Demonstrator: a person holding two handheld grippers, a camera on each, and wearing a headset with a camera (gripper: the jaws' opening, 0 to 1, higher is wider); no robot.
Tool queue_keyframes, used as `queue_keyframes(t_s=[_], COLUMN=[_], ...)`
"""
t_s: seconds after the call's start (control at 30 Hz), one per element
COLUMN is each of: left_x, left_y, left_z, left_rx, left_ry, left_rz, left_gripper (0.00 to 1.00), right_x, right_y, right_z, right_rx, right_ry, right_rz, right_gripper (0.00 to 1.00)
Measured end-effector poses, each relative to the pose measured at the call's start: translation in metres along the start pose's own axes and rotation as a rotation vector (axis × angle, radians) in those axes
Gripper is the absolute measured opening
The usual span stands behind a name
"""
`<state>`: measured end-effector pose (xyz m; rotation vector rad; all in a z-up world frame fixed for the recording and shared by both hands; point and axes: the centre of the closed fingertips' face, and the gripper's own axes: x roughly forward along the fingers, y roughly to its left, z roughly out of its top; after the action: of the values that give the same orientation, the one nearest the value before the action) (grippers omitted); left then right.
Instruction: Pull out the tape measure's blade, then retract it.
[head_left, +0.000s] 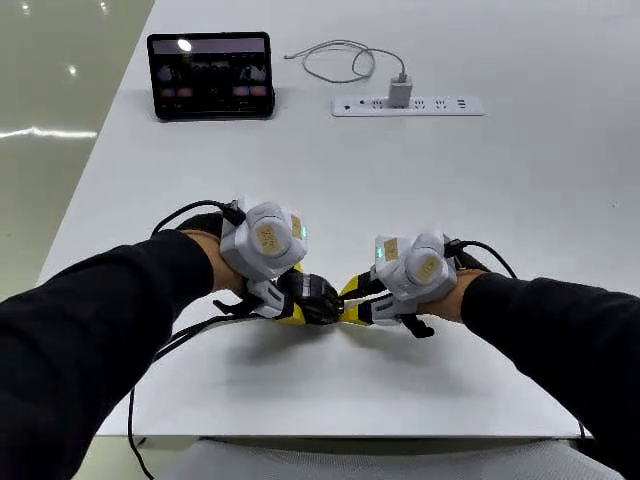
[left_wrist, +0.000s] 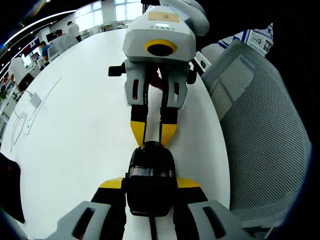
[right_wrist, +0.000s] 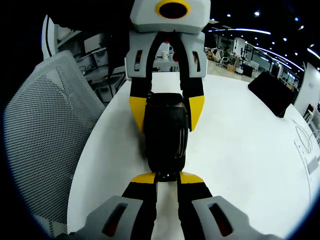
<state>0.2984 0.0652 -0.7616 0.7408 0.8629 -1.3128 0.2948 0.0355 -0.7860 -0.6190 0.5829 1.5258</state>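
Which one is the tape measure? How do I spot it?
Find the near edge of the white table, where the left gripper and right gripper meet. The tape measure is the chunky black case between them, the one dark lump among yellow jaw tips.

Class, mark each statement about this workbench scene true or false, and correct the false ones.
1. The left tongs clamp the black tape measure. True.
2. A long stretch of blade is pulled out. False: the right tongs sit right at the case's end, and no stretch of blade shows.
3. The tablet lies at the table's near edge. False: it stands at the far side.
4. A white charger is plugged into the power strip. True.
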Motion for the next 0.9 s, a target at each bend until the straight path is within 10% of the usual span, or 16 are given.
queue_keyframes(t_s=[0.9], left_x=[0.0], left_y=[0.0], left_z=[0.001], left_rx=[-0.005], left_ry=[-0.012], left_rz=[0.0], left_gripper=[0.32], right_x=[0.006], right_y=[-0.001], right_z=[-0.003], right_rx=[-0.037], right_ry=[0.072], right_rz=[0.014], right_gripper=[0.12])
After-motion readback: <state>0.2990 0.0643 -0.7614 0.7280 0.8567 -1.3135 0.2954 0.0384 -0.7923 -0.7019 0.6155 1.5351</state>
